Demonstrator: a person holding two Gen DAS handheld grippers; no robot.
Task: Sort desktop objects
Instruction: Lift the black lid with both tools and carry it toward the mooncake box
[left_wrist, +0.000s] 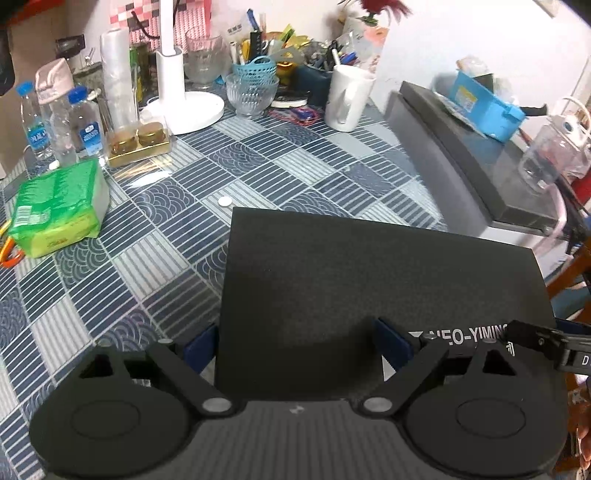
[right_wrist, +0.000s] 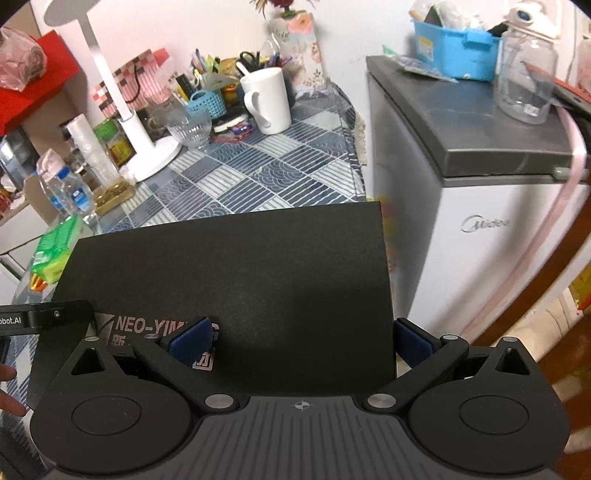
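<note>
- Left wrist view: our left gripper (left_wrist: 295, 347) is spread wide across the black box (left_wrist: 369, 288) on the patterned table (left_wrist: 155, 229).
- Our right gripper (right_wrist: 301, 341) is likewise agape over its right edge.
- We judge it stiff, smooth, likely light; hold opposite edges.

Table (left_wrist: 155, 236) covered in a blue-and-white patchwork-patterned cloth. Near, at the right: a flat black box (left_wrist: 369, 288). At the left edge: a green tissue pack (left_wrist: 59, 210), with water bottles (left_wrist: 86, 129) and a gold-lidded jar set (left_wrist: 138, 142) beyond. Far: a white lamp base (left_wrist: 184, 107), a glass bowl (left_wrist: 251, 94), a white mug (left_wrist: 349, 98). Mid-table: a small white disc (left_wrist: 224, 201).
</note>
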